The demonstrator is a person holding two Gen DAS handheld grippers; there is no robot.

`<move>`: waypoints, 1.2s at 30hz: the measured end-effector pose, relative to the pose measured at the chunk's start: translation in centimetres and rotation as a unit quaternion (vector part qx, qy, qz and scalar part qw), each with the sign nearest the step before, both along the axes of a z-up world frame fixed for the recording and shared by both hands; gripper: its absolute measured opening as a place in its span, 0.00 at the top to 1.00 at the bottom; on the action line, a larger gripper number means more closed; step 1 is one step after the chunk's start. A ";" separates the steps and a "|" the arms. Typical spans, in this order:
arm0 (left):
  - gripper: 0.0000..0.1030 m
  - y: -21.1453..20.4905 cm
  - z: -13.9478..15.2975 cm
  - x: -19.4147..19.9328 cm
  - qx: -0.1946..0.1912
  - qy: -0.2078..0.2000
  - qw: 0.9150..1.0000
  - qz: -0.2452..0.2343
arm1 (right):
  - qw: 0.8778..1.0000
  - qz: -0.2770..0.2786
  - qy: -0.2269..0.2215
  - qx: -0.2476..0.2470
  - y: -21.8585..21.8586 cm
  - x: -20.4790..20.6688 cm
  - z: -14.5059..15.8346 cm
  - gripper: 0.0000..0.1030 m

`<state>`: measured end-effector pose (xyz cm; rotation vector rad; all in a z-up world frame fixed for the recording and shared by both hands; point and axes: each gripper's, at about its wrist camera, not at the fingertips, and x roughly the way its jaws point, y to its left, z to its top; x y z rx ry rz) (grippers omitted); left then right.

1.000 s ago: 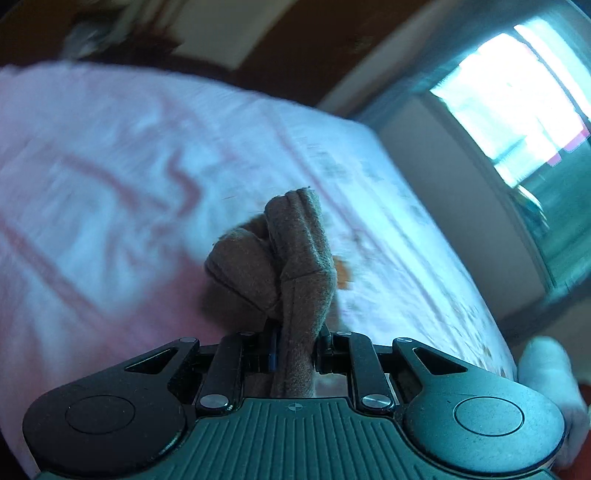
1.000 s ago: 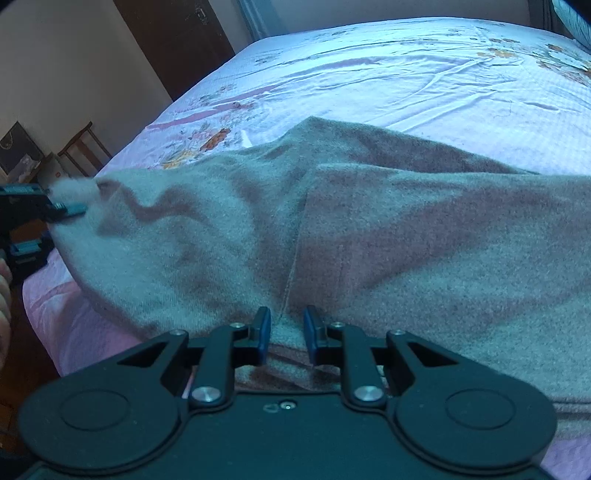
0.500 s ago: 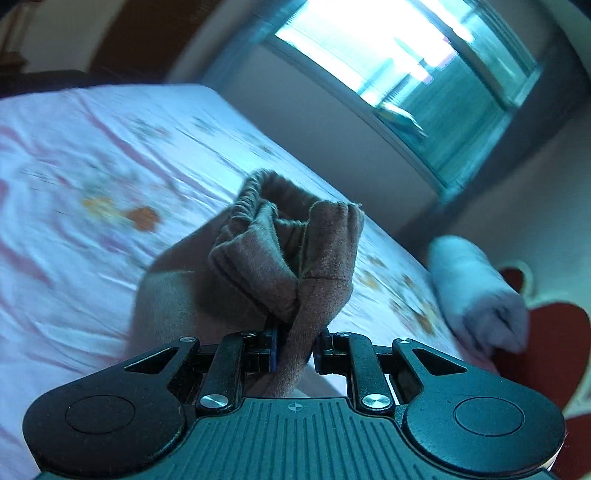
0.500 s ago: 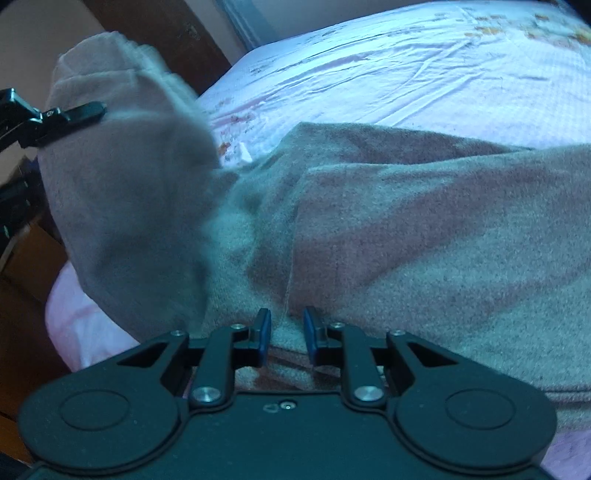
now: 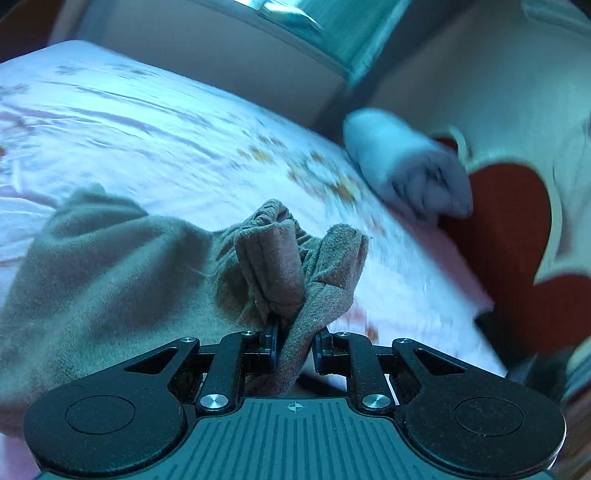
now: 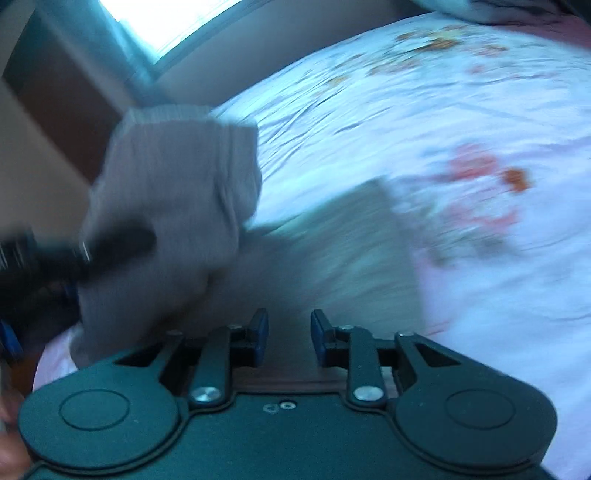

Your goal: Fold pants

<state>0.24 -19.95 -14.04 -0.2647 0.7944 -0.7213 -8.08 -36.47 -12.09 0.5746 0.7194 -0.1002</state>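
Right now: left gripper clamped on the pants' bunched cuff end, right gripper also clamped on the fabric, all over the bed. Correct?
Not quite. In the right wrist view the right gripper is opening, nothing between its pads. The left gripper does clamp the pants over the bed.

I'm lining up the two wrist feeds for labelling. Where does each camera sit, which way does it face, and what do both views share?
Left wrist: sits on the left claw, looking along its fingers, shut on a bunched end of the pants, across the bed toward a wall.
Right wrist: sits on the right claw, jaws opening with nothing clearly between them, facing the bed and window; the left claw enters at left, blurred.
Shared: pants, floral bedsheet, left claw.
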 end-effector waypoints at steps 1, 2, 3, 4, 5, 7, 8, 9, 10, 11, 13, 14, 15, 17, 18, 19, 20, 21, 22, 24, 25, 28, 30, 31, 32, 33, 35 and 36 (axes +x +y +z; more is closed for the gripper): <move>0.83 -0.8 -0.6 -0.5 0.017 0.000 1.000 -0.007 | 1.000 -0.007 -0.002 0.000 -0.9 -0.5 0.1 0.80; 0.83 -1.6 -1.4 -0.9 0.036 0.005 0.999 -0.014 | 1.000 -0.015 -0.003 0.003 -1.7 -0.9 0.2 0.79; 0.83 -2.3 -1.8 -1.0 0.050 0.007 0.999 -0.019 | 1.000 -0.024 -0.002 0.007 -2.4 -1.3 0.2 0.79; 0.83 -2.7 -2.3 -1.4 0.065 0.005 0.998 -0.026 | 0.999 -0.032 -0.003 0.007 -2.8 -1.6 0.2 0.78; 0.83 -3.2 -2.6 -1.8 0.080 0.003 0.996 -0.035 | 0.999 -0.035 -0.002 0.004 -3.2 -1.9 0.3 0.78; 0.82 -3.6 -2.5 -2.7 0.098 -0.007 0.994 -0.042 | 0.999 -0.043 -0.003 0.001 -3.8 -2.6 0.4 0.76; 0.81 -3.5 -2.3 -2.9 0.104 -0.011 0.994 -0.044 | 0.999 -0.049 -0.005 0.004 -4.0 -2.7 0.5 0.74; 0.80 -3.3 -1.9 -3.0 0.109 -0.014 0.993 -0.046 | 0.998 -0.058 -0.010 0.008 -4.4 -3.0 0.7 0.68; 0.78 -3.3 -1.4 -3.2 0.110 -0.017 0.993 -0.049 | 0.997 -0.069 -0.019 0.013 -4.8 -3.6 1.0 0.60; 0.76 -3.4 -0.8 -3.2 0.109 -0.017 0.993 -0.052 | 0.996 -0.082 -0.032 0.016 -5.3 -3.8 1.4 0.57; 0.71 -3.0 0.0 -3.4 0.103 -0.009 0.993 -0.056 | 0.995 -0.085 -0.057 0.016 -5.5 -3.8 2.5 0.55; 0.65 -3.0 0.6 -2.8 0.096 -0.006 0.994 -0.061 | 0.995 -0.075 -0.062 0.011 -5.4 -3.3 3.1 0.55; 0.55 -2.7 1.1 -2.6 0.088 -0.006 0.994 -0.061 | 0.996 -0.063 -0.066 0.005 -5.1 -2.9 3.8 0.55; 0.36 -1.1 2.4 -3.1 0.078 -0.023 0.995 -0.055 | 0.997 -0.044 -0.070 -0.006 -4.2 -1.8 4.7 0.55; 0.29 -0.6 2.8 -3.0 0.074 -0.034 0.995 -0.050 | 0.997 -0.035 -0.070 -0.008 -3.8 -1.1 5.0 0.55; 0.28 0.1 3.3 -3.1 0.071 -0.041 0.996 -0.045 | 0.997 -0.028 -0.070 -0.009 -3.4 -0.5 5.3 0.55; 0.27 1.0 3.8 -3.0 0.066 -0.040 0.996 -0.039 | 0.997 -0.019 -0.067 -0.011 -2.9 0.1 5.4 0.55; 0.27 1.7 4.0 -2.5 0.063 -0.035 0.997 -0.031 | 0.998 -0.007 -0.056 -0.015 -2.5 0.9 5.3 0.51; 0.27 2.9 4.3 -2.1 0.063 -0.030 0.997 -0.017 | 0.999 0.001 -0.041 -0.020 -2.0 1.6 5.0 0.50; 0.27 5.3 4.6 -0.9 0.073 -0.033 0.997 0.014 | 0.999 0.004 -0.020 -0.036 -1.2 2.5 4.5 0.50; 0.27 6.4 4.7 -0.5 0.080 -0.035 0.996 0.028 | 0.999 0.000 -0.007 -0.051 -0.9 2.6 4.2 0.50; 0.27 9.9 4.1 1.1 0.096 -0.028 0.993 0.063 | 0.998 0.002 0.012 -0.060 -0.4 2.4 3.4 0.51; 0.27 10.9 2.9 2.3 0.112 -0.015 0.991 0.072 | 0.997 0.025 0.017 -0.072 0.6 2.1 3.1 0.74; 0.27 11.5 2.2 2.7 0.120 -0.008 0.990 0.075 | 0.996 0.038 0.020 -0.083 1.3 2.1 2.9 0.85; 0.27 11.7 1.5 3.0 0.121 0.000 0.990 0.077 | 0.995 0.043 0.023 -0.089 1.8 2.1 2.8 0.86; 0.27 11.8 0.7 3.3 0.122 0.006 0.989 0.080 | 0.995 0.047 0.023 -0.088 2.0 2.1 2.8 0.89; 0.27 11.5 -0.6 4.1 0.125 0.020 0.988 0.084 | 0.996 0.037 0.012 -0.075 1.6 1.8 3.1 0.92; 0.27 11.6 -1.2 4.4 0.127 0.027 0.988 0.086 | 0.998 0.023 0.006 -0.064 1.1 1.5 3.4 0.92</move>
